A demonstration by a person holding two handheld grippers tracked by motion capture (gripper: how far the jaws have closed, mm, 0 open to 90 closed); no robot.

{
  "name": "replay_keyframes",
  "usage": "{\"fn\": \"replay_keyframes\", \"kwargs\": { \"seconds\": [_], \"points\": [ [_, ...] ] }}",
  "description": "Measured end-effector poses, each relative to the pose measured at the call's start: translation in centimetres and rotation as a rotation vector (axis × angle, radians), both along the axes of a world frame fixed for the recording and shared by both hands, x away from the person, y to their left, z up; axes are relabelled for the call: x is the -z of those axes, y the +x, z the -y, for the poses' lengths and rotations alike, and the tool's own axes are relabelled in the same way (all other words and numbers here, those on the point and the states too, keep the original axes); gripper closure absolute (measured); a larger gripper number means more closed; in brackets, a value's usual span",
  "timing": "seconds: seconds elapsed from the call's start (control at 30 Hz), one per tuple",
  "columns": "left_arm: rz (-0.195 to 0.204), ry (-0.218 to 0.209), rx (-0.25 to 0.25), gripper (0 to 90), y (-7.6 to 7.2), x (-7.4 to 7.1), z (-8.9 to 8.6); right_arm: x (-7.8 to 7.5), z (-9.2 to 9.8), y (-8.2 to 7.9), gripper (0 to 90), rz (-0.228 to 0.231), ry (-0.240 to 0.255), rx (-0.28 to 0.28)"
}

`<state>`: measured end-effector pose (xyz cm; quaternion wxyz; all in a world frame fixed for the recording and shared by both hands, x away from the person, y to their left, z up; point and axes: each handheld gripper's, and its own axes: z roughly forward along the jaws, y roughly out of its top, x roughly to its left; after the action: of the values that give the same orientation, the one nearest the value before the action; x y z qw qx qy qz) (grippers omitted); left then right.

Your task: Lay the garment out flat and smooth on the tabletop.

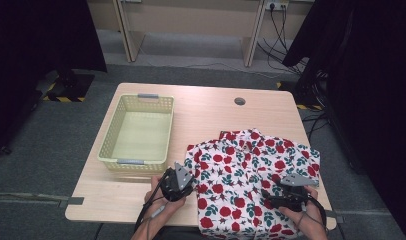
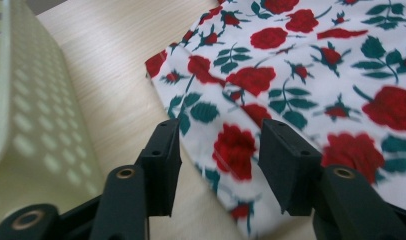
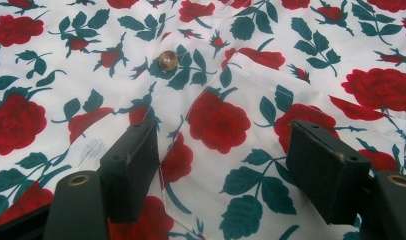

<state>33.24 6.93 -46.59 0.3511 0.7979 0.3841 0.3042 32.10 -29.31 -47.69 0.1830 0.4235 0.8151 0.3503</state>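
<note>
Rose-print shirt lying on the table's near right, both grippers at its near end.

Left gripper is standing spread over the shirt's left edge (basket alongside); right gripper is hovering spread, nothing pinched.

Shirt: smooth printed cloth. Basket: perforated plastic. Table: matt wood grain.

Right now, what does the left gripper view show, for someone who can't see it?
Two open black fingers hover over the edge of a white cotton shirt printed with red roses, which lies on a pale wooden table. A pale yellow perforated plastic basket stands at the left.
</note>
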Motion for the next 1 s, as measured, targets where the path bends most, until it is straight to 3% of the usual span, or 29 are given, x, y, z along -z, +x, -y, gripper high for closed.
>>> {"fn": "replay_keyframes", "kwargs": {
  "seconds": [0.23,0.33,0.4,0.43,0.47,0.5,0.67,0.83,0.93,1.0],
  "points": [
    [-0.071,-0.059,-0.049,37.5,2.5,0.7,1.2,0.0,0.1,-0.1,29.1,0.001,0.0,0.001],
    [-0.096,-0.046,-0.061,35.7,3.5,1.1,1.7,0.0,0.1,-0.1,29.1,0.0,0.001,0.003],
    [-0.074,0.002,-0.064,45.4,3.9,1.3,1.8,0.0,0.1,-0.1,29.1,0.002,-0.001,0.002],
    [-0.064,0.043,-0.064,57.9,3.9,1.2,1.7,0.0,0.1,-0.1,29.1,0.0,0.0,0.003],
    [-0.051,0.069,-0.065,61.9,3.9,1.1,1.7,0.0,0.1,-0.1,29.1,0.002,0.0,0.003],
    [-0.048,0.073,-0.059,67.3,3.7,1.0,1.7,0.0,0.1,-0.1,29.0,0.001,0.001,0.004],
    [-0.041,0.121,-0.071,71.5,2.7,0.8,0.9,0.0,0.1,-0.1,28.9,0.001,0.001,0.003],
    [-0.034,0.161,-0.093,63.7,1.7,0.8,0.0,0.0,0.1,-0.1,28.9,0.001,0.0,0.002],
    [-0.057,0.115,-0.075,54.1,1.0,0.8,-0.2,0.0,0.2,-0.2,28.9,0.0,0.0,0.008],
    [-0.05,0.102,-0.063,47.5,0.5,0.8,0.0,0.0,0.3,-0.6,29.0,-0.004,-0.001,0.034]
  ]
}}
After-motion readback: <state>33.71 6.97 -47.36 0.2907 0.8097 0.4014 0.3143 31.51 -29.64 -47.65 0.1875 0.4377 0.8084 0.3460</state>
